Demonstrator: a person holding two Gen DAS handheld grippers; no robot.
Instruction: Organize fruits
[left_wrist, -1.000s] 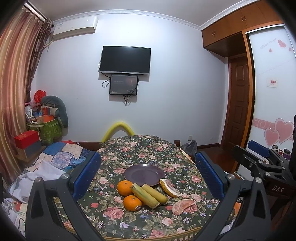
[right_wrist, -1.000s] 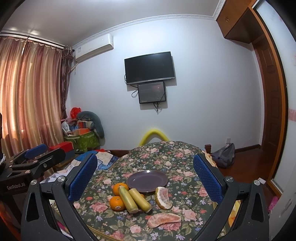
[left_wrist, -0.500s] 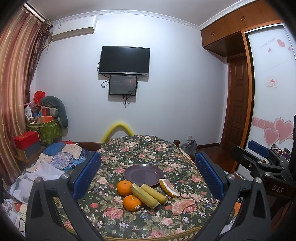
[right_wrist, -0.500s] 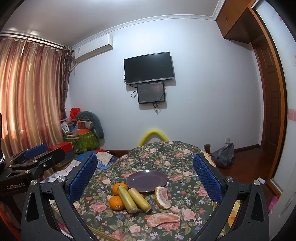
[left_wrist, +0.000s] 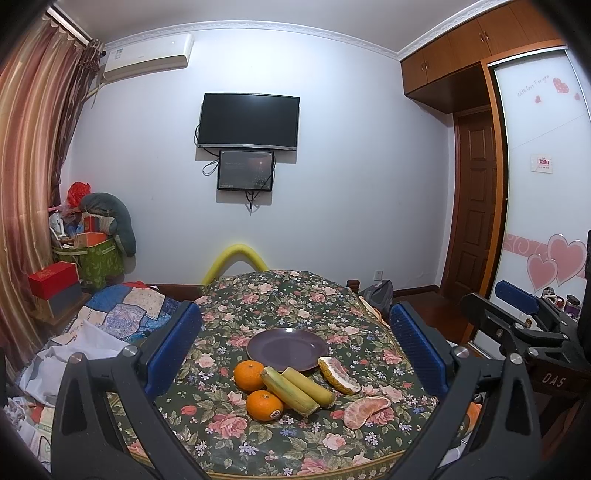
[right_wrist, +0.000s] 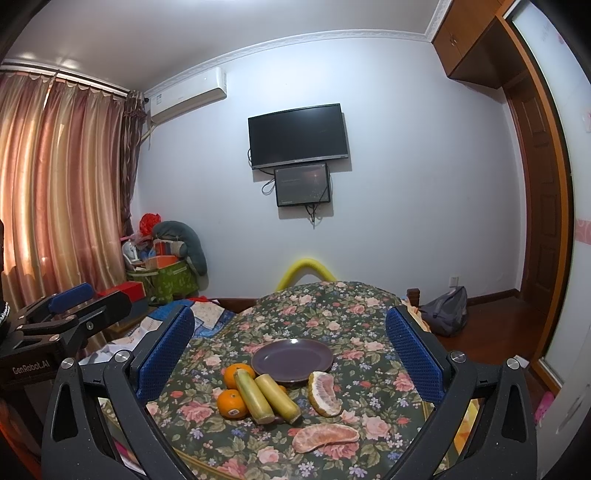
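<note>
A purple plate (left_wrist: 287, 348) (right_wrist: 292, 357) sits empty on a round table with a floral cloth (left_wrist: 258, 435) (right_wrist: 354, 306). In front of it lie two oranges (left_wrist: 249, 375) (left_wrist: 264, 405) (right_wrist: 231, 403), two bananas (left_wrist: 291, 394) (left_wrist: 310, 387) (right_wrist: 255, 397) (right_wrist: 277, 398), a pomelo piece in its rind (left_wrist: 339, 375) (right_wrist: 325, 393) and a peeled pomelo segment (left_wrist: 365, 411) (right_wrist: 325, 437). My left gripper (left_wrist: 295, 347) and my right gripper (right_wrist: 290, 350) are both open and empty, held above the table's near edge. The right gripper also shows at the right of the left wrist view (left_wrist: 517, 306).
A bed with a patchwork quilt (left_wrist: 122, 314) and papers lies left of the table. Boxes and a green bag (left_wrist: 92, 258) stand in the left corner. A grey backpack (right_wrist: 445, 312) lies on the wooden floor at the right. A TV (left_wrist: 248, 122) hangs on the far wall.
</note>
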